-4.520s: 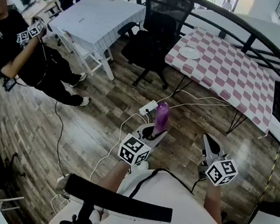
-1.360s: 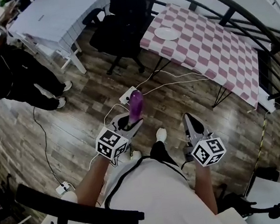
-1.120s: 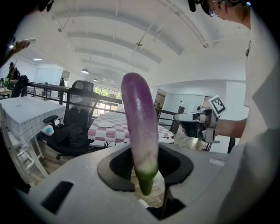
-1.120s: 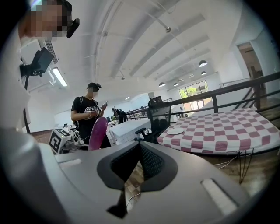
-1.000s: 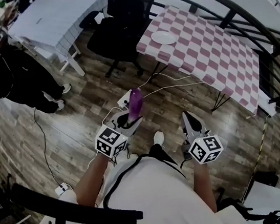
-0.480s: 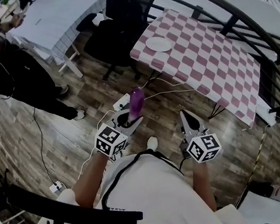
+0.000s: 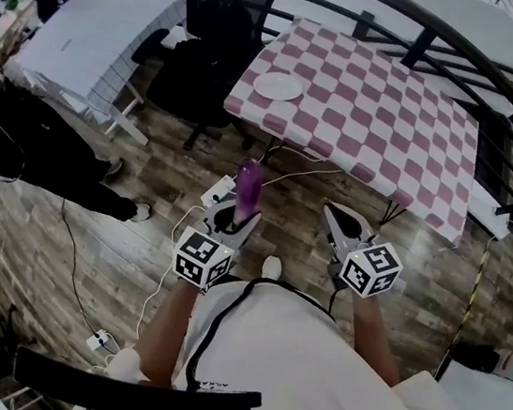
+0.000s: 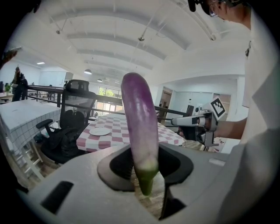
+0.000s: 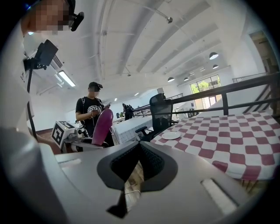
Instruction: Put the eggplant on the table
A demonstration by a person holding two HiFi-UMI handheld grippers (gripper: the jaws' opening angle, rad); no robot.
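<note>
While the left gripper (image 7: 231,222) clamps the eggplant (image 7: 247,187) upright, the carry seems in hand; next, reach the near edge of the checkered table (image 7: 375,107); the right gripper (image 7: 329,213) is clenched, empty.

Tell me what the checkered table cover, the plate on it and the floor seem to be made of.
Checkered table cover: probably cloth or vinyl, matte; its edge hangs limp over the side.
Plate: likely ceramic or plastic, plain white and smooth; too small to settle.
Floor: wood or wood-look planks, with grain and a slight sheen.
</note>
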